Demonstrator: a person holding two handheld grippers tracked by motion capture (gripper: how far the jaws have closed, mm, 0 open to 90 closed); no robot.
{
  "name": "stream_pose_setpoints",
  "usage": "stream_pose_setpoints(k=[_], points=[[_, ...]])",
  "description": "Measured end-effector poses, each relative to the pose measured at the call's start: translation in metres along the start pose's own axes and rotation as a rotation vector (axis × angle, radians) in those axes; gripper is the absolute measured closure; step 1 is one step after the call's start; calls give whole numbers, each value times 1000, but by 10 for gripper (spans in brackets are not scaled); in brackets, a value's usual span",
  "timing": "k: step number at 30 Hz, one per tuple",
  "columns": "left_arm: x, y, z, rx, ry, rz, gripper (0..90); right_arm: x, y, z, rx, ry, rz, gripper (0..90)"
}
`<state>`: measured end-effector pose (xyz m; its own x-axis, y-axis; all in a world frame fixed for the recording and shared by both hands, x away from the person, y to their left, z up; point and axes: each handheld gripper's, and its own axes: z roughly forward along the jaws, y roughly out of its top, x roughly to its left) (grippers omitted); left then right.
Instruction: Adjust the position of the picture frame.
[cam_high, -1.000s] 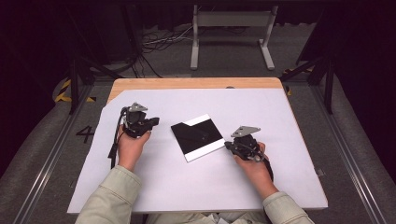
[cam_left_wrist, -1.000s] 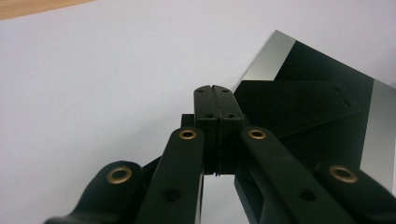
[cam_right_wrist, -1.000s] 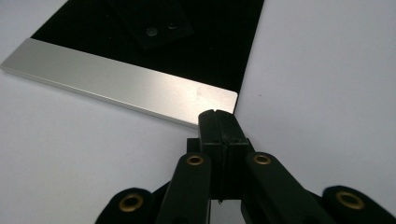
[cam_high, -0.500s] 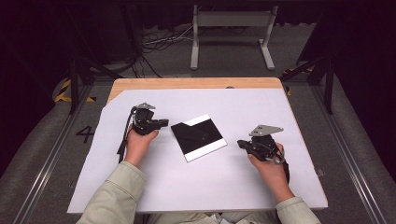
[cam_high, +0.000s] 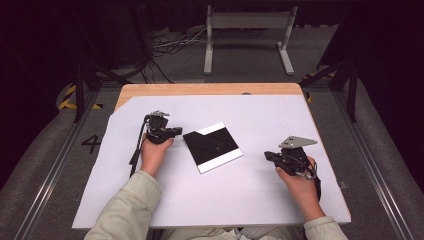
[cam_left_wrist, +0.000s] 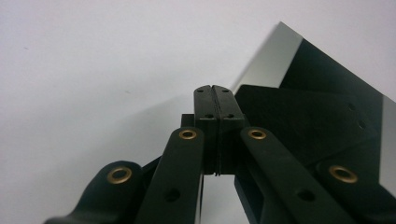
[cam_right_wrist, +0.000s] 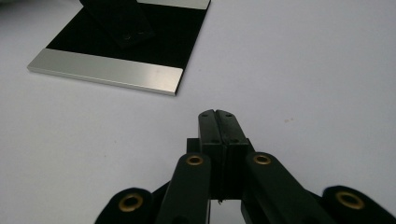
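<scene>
The desk (cam_high: 300, 89) has a wooden top, almost wholly covered by a white sheet (cam_high: 250, 195) that leaves a strip of wood bare along the far edge and at the far left corner.

A flat black plate (cam_high: 212, 146) lies on the sheet near the middle of the desk, turned so that one corner points toward the person. It has a pale silver band along two opposite edges, one at the far side and one at the near side. In the right hand-held gripper's view the plate (cam_right_wrist: 140, 37) lies flat with its near silver band facing the camera, and its glossy black face mirrors a dark shape.

The left hand-held gripper (cam_high: 176, 131) sits just beside the plate's left corner, pointing toward it. In its own view the left hand-held gripper (cam_left_wrist: 213, 88) is clenched, jaws pressed together with nothing between them, their tips right at the plate's (cam_left_wrist: 327, 112) corner; whether they touch it cannot be told.

The right hand-held gripper (cam_high: 268, 155) is to the right of the plate and well apart from it, over bare sheet, with a grey three-cornered plate on top. In its own view the right hand-held gripper (cam_right_wrist: 217, 114) is likewise clenched on nothing, jaws meeting along a thin seam.
</scene>
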<state>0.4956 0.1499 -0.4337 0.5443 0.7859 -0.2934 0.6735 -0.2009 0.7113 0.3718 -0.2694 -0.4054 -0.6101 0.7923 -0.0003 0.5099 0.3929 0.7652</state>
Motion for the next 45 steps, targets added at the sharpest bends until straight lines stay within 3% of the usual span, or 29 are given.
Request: stream_pose_setpoints(k=[4,8,17,26,30,42,45], points=[[1,-1,6,-2,-19,-41,900,1,-3,-1,5,-4,-3,900],[2,-2,12,19,-27,-52,900,1,-5,-3,4,-8,0,900],[1,-3,17,36,-9,-14,900,1,-7,-5,8,-5,1,900],[6,-5,22,37,4,-29,900,1,-8,-4,10,-3,1,900],[5,-4,23,44,-4,-9,900,2,-8,-5,6,-1,0,900],[5,-4,20,86,-66,-22,900,2,-7,-2,14,14,-7,900],[-1,-5,19,115,-75,9,900,2,-6,-1,17,20,-6,899]])
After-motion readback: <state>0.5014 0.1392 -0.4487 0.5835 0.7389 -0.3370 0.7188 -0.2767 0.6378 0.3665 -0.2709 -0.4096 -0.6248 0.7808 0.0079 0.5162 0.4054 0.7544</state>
